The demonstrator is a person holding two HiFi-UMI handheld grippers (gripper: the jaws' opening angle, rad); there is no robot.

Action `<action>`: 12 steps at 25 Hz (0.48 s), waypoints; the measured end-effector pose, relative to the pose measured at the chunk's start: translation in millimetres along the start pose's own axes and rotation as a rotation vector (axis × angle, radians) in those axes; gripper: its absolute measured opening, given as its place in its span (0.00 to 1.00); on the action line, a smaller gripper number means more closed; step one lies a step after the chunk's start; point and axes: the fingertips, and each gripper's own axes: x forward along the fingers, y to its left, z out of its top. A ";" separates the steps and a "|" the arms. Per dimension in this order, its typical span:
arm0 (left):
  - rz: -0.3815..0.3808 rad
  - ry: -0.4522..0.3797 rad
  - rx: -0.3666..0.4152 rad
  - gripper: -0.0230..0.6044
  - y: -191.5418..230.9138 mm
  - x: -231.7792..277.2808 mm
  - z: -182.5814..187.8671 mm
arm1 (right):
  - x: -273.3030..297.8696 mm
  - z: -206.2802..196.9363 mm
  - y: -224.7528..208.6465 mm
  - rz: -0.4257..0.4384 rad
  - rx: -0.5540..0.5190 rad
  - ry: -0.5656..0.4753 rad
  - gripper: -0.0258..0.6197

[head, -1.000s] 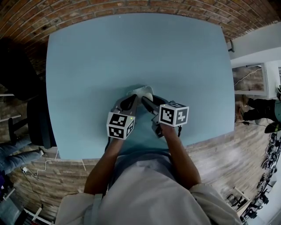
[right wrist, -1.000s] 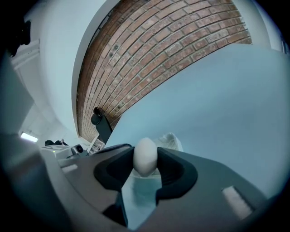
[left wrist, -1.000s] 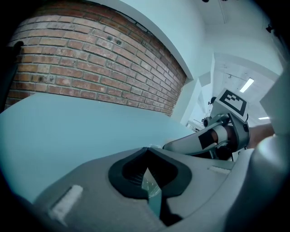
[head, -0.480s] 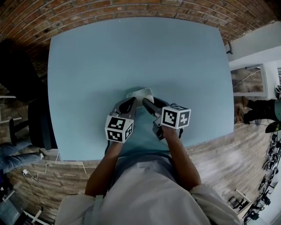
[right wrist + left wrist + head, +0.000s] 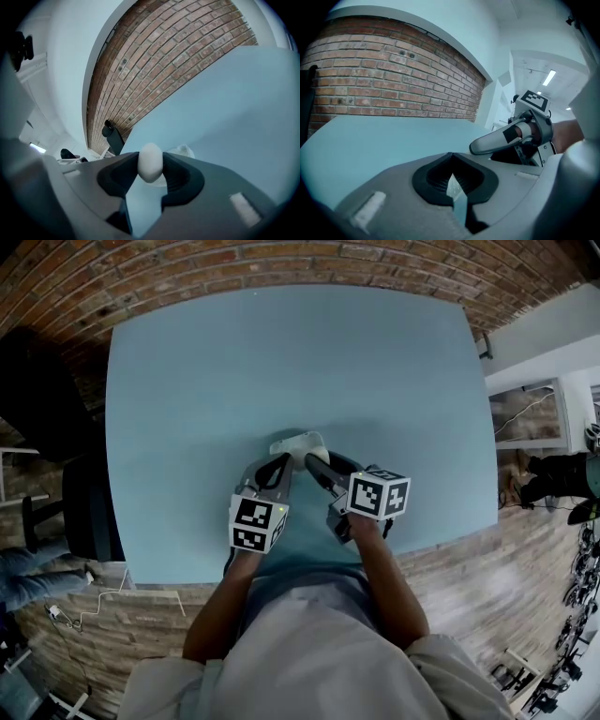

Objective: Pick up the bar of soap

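The bar of soap [image 5: 150, 161] is a smooth white oval, and my right gripper [image 5: 150, 164] is shut on it, one pad pressing each side. Just behind it on the blue table [image 5: 281, 352] lies a white soap dish [image 5: 183, 151]. In the head view the dish [image 5: 292, 442] sits near the table's front middle, with the right gripper [image 5: 312, 461] reaching it from the right. My left gripper [image 5: 283, 463] is beside it on the left, shut and holding nothing. In the left gripper view its jaws [image 5: 451, 161] meet at the tips, and the right gripper [image 5: 506, 138] shows ahead to the right.
A black chair [image 5: 86, 507] stands off the table's left edge. Brick [image 5: 141, 277] lies beyond the far edge. A white shelf unit [image 5: 530, 413] stands to the right, over wooden floor. The table's front edge runs just under my hands.
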 end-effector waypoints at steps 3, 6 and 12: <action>-0.006 -0.016 0.000 0.04 -4.1 -2.8 6.4 | -3.8 2.9 3.5 0.006 -0.002 -0.011 0.28; -0.007 -0.027 -0.011 0.03 -5.2 -5.8 11.2 | -8.0 6.4 7.0 0.014 -0.008 -0.023 0.28; -0.002 -0.059 -0.022 0.03 -6.8 -11.2 26.5 | -20.8 18.9 19.8 0.042 -0.030 -0.061 0.28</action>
